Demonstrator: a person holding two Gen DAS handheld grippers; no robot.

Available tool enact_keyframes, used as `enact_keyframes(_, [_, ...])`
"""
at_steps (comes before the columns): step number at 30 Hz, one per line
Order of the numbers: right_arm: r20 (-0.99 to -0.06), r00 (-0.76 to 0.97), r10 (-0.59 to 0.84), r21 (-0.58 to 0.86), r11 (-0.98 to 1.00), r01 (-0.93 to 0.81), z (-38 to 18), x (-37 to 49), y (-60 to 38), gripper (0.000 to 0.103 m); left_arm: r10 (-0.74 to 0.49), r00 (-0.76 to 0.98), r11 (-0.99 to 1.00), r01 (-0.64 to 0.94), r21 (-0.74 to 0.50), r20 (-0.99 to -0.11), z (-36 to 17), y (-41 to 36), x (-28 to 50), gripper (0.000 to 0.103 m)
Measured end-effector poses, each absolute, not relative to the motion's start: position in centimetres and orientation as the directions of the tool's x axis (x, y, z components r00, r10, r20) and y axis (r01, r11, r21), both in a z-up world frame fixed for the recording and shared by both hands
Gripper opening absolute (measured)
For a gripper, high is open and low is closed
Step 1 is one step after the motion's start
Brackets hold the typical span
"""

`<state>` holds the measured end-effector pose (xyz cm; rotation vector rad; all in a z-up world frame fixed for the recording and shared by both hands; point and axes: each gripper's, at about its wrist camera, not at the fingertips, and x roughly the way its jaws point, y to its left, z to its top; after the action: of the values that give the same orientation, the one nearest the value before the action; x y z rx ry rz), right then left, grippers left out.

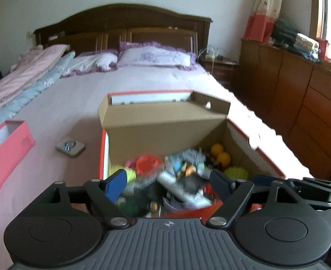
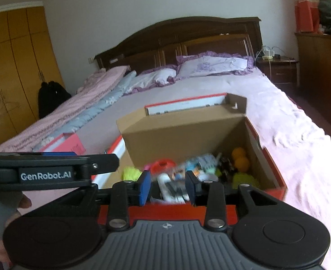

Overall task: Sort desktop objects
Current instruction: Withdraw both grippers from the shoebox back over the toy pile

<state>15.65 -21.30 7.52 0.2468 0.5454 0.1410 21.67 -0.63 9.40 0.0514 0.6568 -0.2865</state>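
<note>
Fingers of both the left gripper [image 1: 167,183] and right gripper [image 2: 168,185] hang open, empty, over the red-sided cardboard box [image 1: 237,139] of jumbled toys; single out one item, then descend slowly.

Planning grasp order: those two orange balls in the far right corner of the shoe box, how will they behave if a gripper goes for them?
The orange balls look round and smooth, so they would probably roll away if nudged. They sit against the cardboard box wall, which may stop them but crowd the fingers. They are likely light; the blur hides whether they are hard or soft.

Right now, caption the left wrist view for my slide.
Open left gripper above a cardboard box of jumbled toys.
</note>
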Motion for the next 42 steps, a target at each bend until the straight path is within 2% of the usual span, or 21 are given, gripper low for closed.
enact_keyframes(3, [-0.517,0.835,0.188,0.259,0.964,-0.057,6.0,13.3,-21.4,0.042,-0.231,0.737,0.962,0.269,-0.038,-0.635,7.8,-0.5,19.7,0.093])
enact_keyframes(6, [-0.552,0.816,0.174,0.253,0.967,-0.035,4.2,11.0,-21.6,0.043,-0.22,0.712,0.964,0.262,-0.039,-0.667,6.2,-0.4,17.5,0.095])
enact_keyframes(19, [-0.68,0.72,0.138,0.257,0.965,0.058,-2.8,2.3,-22.6,0.043,-0.261,0.579,0.953,0.281,-0.112,-0.772,0.4,-0.1,11.4,0.096])
enact_keyframes(24, [-0.672,0.727,0.142,0.229,0.973,0.022,-3.2,2.2,-21.8,0.043,-0.256,0.553,0.952,0.286,-0.108,-0.793,-0.5,-0.2,10.7,0.096])
enact_keyframes(29, [-0.659,0.744,0.111,0.106,0.993,-0.054,-3.2,3.1,-19.3,0.04,-0.225,0.557,0.959,0.271,-0.081,-0.799,-0.9,0.0,10.6,0.095])
enact_keyframes(42, [-0.683,0.724,0.1,0.048,0.995,-0.092,-4.3,6.0,-18.6,0.043,-0.222,0.547,0.962,0.258,-0.09,-0.807,-1.4,0.5,10.4,0.095])
